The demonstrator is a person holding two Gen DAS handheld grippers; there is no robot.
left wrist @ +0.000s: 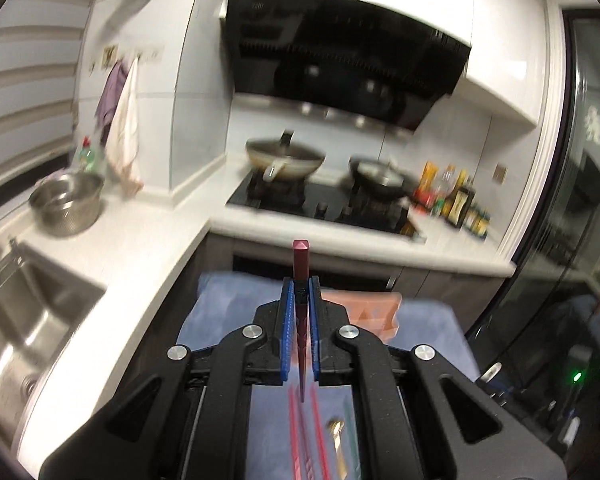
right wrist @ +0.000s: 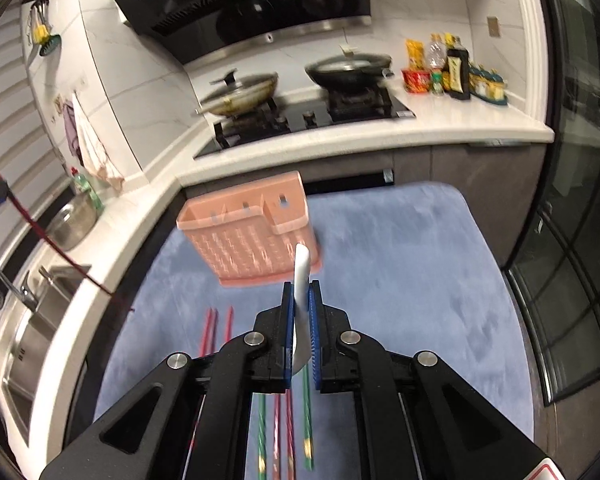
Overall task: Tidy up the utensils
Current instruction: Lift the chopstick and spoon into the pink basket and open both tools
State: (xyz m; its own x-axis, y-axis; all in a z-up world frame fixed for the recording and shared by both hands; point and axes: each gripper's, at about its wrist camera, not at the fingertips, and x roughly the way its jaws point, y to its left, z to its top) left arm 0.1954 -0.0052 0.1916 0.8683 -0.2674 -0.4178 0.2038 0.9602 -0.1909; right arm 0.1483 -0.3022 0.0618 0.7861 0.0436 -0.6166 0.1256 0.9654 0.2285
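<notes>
Kitchen's blue mat [right wrist: 400, 280]: one pink holder [right wrist: 252, 232], three red chopsticks [right wrist: 216, 328].

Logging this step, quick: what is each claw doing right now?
Left claw: shut on a dark red chopstick.
Right claw: shut on a white spoon, handle pointing up.

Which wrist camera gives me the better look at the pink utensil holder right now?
The right wrist view. There the pink utensil holder stands whole on the blue mat, with its compartments and slotted front visible. In the left wrist view only a corner of it peeks out behind the left gripper, blurred.
</notes>
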